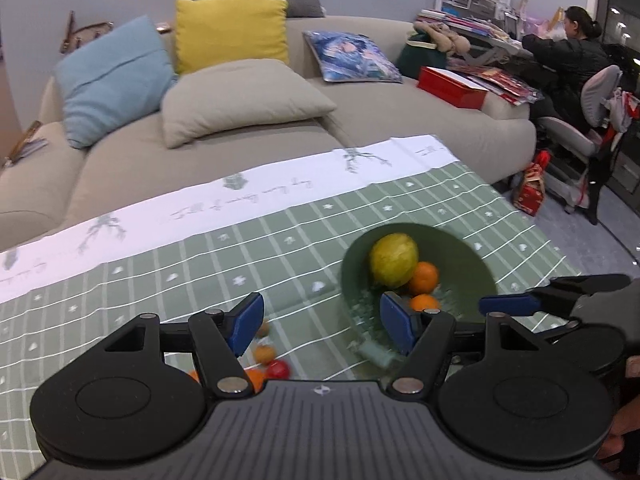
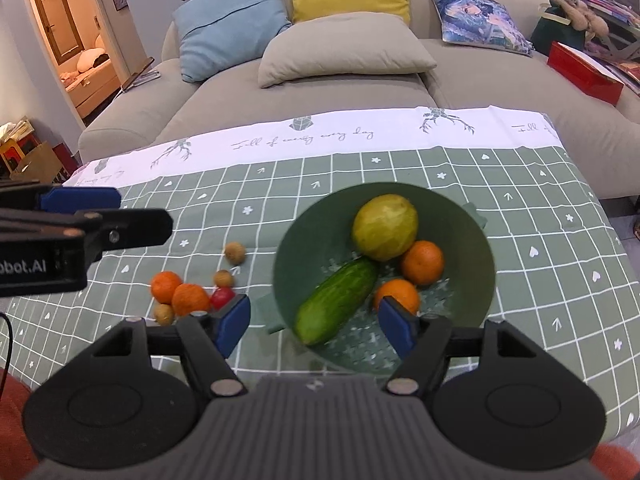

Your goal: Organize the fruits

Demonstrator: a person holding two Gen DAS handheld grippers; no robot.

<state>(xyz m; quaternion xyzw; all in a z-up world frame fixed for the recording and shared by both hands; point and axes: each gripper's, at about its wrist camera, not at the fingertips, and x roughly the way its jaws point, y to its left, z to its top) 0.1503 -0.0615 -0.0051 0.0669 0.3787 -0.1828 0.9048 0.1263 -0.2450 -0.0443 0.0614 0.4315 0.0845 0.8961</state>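
A green bowl [image 2: 472, 280] on the checked tablecloth holds a yellow-green citrus [image 2: 385, 227], two oranges [image 2: 423, 262] and a cucumber [image 2: 338, 300]. It also shows in the left wrist view [image 1: 472, 264]. Left of the bowl lie two oranges [image 2: 165, 286], a small red fruit [image 2: 222, 297] and three small brown fruits [image 2: 234, 252]. My right gripper [image 2: 314, 326] is open and empty above the bowl's near rim. My left gripper [image 1: 322, 322] is open and empty, above the table between the loose fruits [image 1: 266, 354] and the bowl.
A beige sofa [image 2: 320, 92] with blue, yellow, beige and patterned cushions stands behind the table. A red box [image 2: 584, 74] lies on its right end. A person sits at a cluttered desk [image 1: 568, 48] at the far right. A doorway [image 2: 72, 32] opens at the far left.
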